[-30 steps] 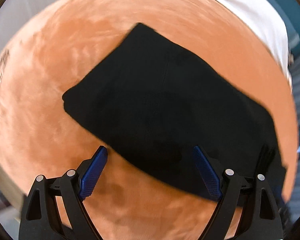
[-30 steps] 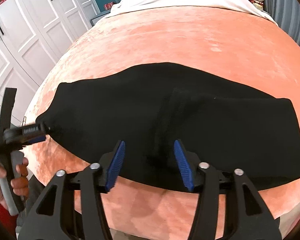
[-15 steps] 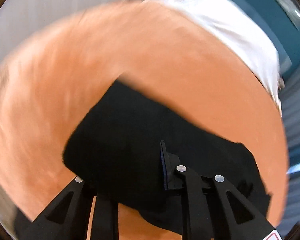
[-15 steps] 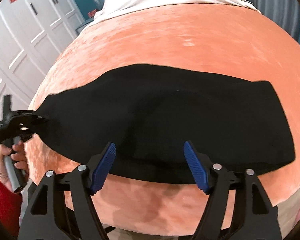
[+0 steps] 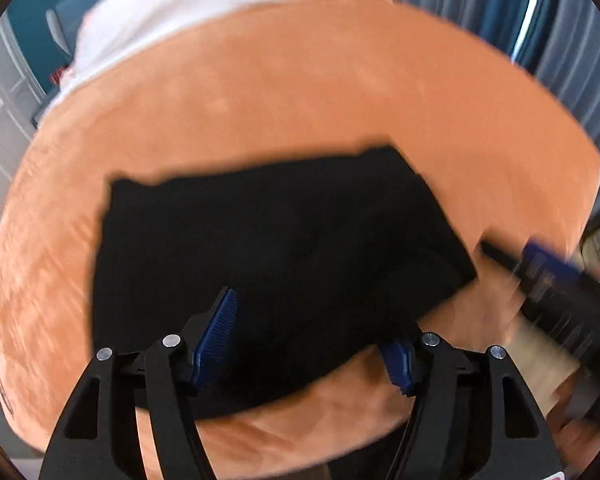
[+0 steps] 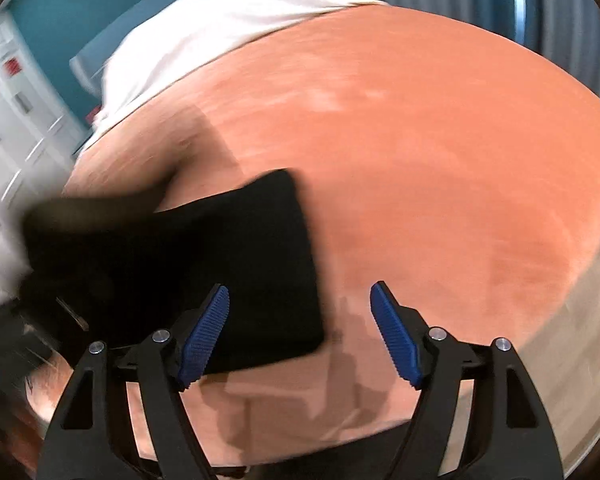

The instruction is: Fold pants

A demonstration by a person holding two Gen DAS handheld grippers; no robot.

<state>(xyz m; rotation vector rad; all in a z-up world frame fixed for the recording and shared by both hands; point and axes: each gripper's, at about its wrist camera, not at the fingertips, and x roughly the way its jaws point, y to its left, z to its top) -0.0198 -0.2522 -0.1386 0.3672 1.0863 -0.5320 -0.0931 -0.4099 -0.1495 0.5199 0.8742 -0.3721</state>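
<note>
The black pants (image 5: 268, 248) lie folded into a compact rectangle on the orange bedspread (image 5: 300, 100). My left gripper (image 5: 312, 332) is open and empty, its fingers over the near edge of the fold. In the right wrist view the pants (image 6: 220, 264) sit at the left. My right gripper (image 6: 300, 332) is open and empty, its left finger over the fold's right edge, its right finger over bare bedspread (image 6: 440, 160). The right gripper also shows blurred at the right of the left wrist view (image 5: 552, 280).
A white sheet or pillow (image 5: 188, 4) lies at the far end of the bed. White cupboards (image 6: 8, 120) stand at the left, a teal wall behind, grey-blue curtains (image 5: 560, 40) at the right. The bed's near edge runs just below both grippers.
The left gripper had shut on the pants' left end, carried it over to the right and let go. The long strip is now a short fold. Both views swung round.
</note>
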